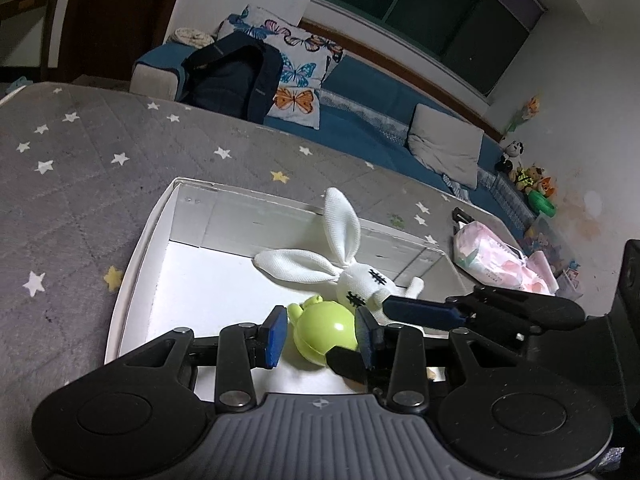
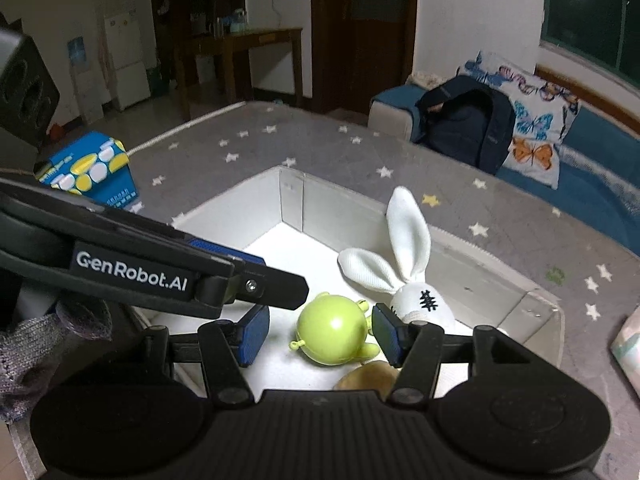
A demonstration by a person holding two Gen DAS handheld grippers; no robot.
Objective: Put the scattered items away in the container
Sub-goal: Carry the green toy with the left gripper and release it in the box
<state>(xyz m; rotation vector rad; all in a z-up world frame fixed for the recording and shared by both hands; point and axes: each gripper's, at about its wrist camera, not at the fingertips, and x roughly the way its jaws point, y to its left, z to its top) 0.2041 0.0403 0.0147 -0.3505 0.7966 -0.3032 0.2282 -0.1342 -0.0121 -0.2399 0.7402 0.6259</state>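
Observation:
A white open box [image 1: 136, 256] [image 2: 236, 210] lies on the grey star-patterned mat. Inside it are a white plush rabbit [image 1: 348, 264] [image 2: 408, 264], a lime-green round toy [image 1: 326, 330] [image 2: 332, 330] and a tan object [image 2: 370, 376] at the near edge. My left gripper [image 1: 322, 332] is open over the box, its blue pads on either side of the green toy with a gap. My right gripper [image 2: 320, 334] is open too, over the same toy. Each gripper shows in the other's view, the right [image 1: 424, 314] and the left [image 2: 224, 268].
A pink-white tissue pack [image 1: 496, 260] [image 2: 628, 344] lies on the mat right of the box. A blue and yellow carton [image 2: 92, 172] stands at the mat's left. Behind is a blue sofa [image 1: 360, 128] with a dark backpack [image 1: 232, 76] [image 2: 468, 120] and butterfly pillows.

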